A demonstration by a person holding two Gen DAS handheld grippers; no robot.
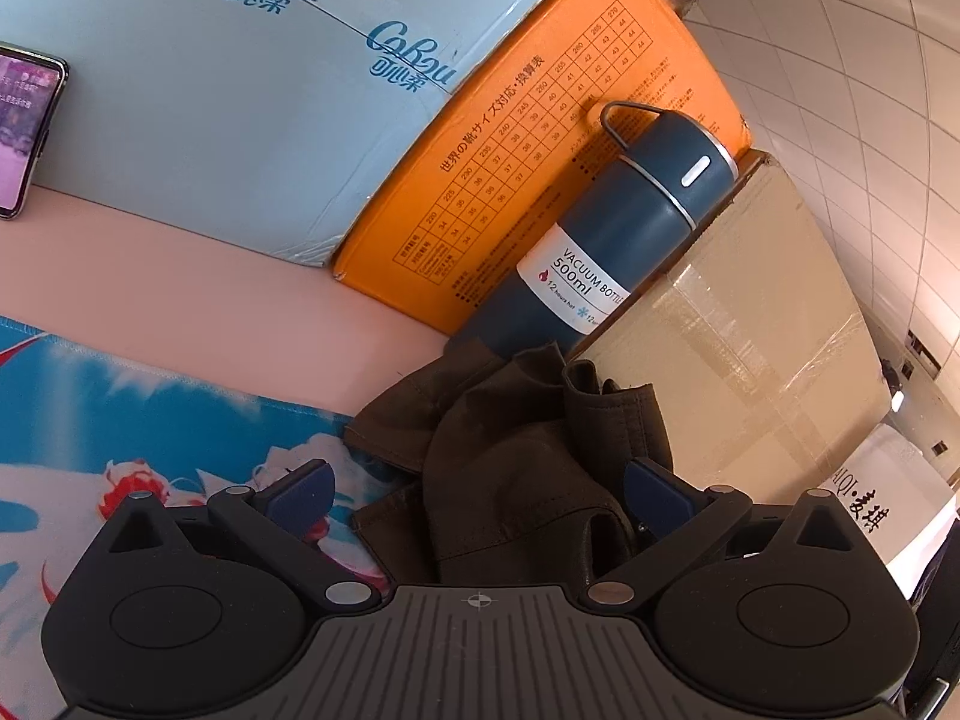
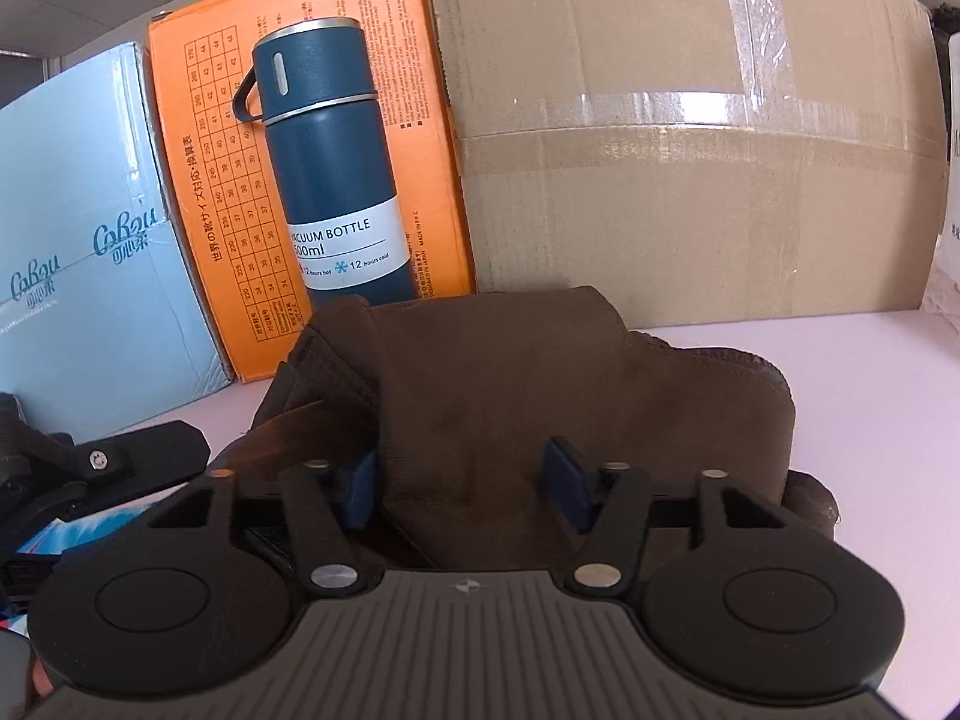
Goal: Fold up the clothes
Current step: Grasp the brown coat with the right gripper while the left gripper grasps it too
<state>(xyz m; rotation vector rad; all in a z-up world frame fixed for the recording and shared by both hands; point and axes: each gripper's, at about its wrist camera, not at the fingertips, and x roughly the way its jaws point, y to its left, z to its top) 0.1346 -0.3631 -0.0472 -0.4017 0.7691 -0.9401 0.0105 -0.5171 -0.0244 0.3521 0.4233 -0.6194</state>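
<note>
1. Fingers first: right gripper (image 2: 462, 483) fingers straddle a bunched fold of the brown garment (image 2: 540, 384), cloth between the blue pads, but whether they actually pinch it I cannot tell. Left gripper (image 1: 477, 495) fingers are spread wide with the cloth lying loose between them, nothing gripped.
2. Garment sits crumpled on the pale surface (image 2: 870, 396), hard up against the cardboard box (image 2: 690, 138) and the orange box (image 2: 198, 192).
3. Biggest risk: pulling the heap tips the vacuum bottle (image 2: 330, 162), which stands touching or just behind the cloth.
4. Next: right fingers catch several layers, so the garment lifts as a wad and does not spread.
5. Smaller: left fingers close on air or one thin edge and slip.
6. Minor: cloth drags onto the printed mat (image 1: 120, 420).
</note>
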